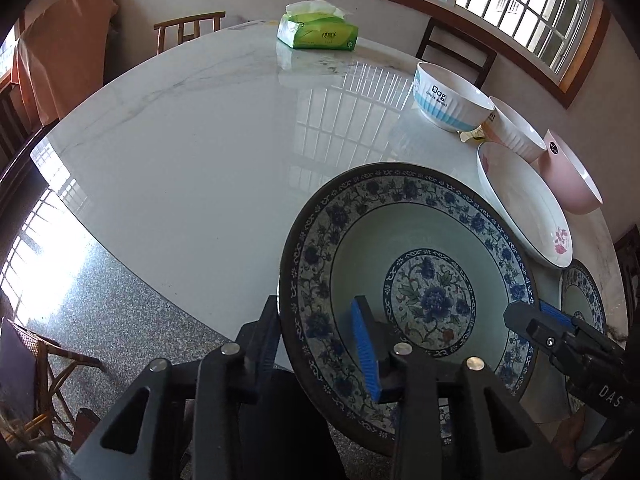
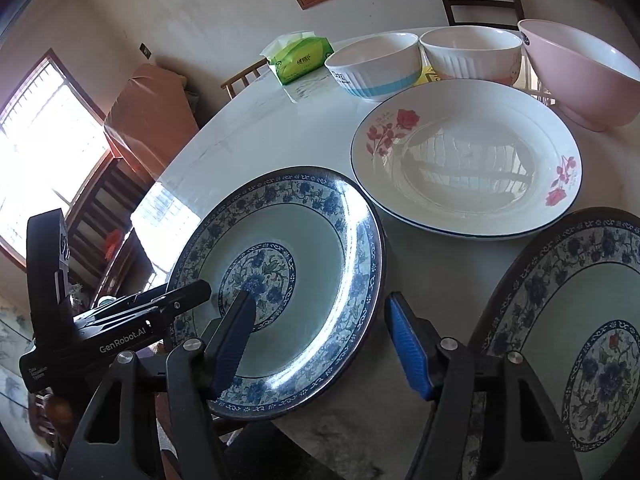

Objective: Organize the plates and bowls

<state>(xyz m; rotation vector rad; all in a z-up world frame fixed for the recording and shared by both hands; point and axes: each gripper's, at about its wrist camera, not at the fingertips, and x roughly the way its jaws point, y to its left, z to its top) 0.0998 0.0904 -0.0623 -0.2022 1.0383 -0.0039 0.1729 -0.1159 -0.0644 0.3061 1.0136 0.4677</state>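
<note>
A blue-patterned plate (image 1: 408,280) (image 2: 288,280) hangs over the table's near edge, lifted or tilted. My left gripper (image 1: 320,340) straddles its left rim, one finger under and one on top; the jaws look wide, so a firm grip is unclear. My right gripper (image 2: 320,344) is open around the plate's right rim; it also shows in the left wrist view (image 1: 532,316). A second blue-patterned plate (image 2: 580,344) (image 1: 582,300) lies to the right. A white rose plate (image 2: 466,160) (image 1: 524,204) lies behind.
Behind the plates stand a blue-striped bowl (image 2: 374,66) (image 1: 450,98), a white ribbed bowl (image 2: 472,54) (image 1: 514,130) and a pink bowl (image 2: 580,72) (image 1: 568,172). A green tissue pack (image 1: 316,28) sits far back on the marble table (image 1: 180,152). Chairs surround it.
</note>
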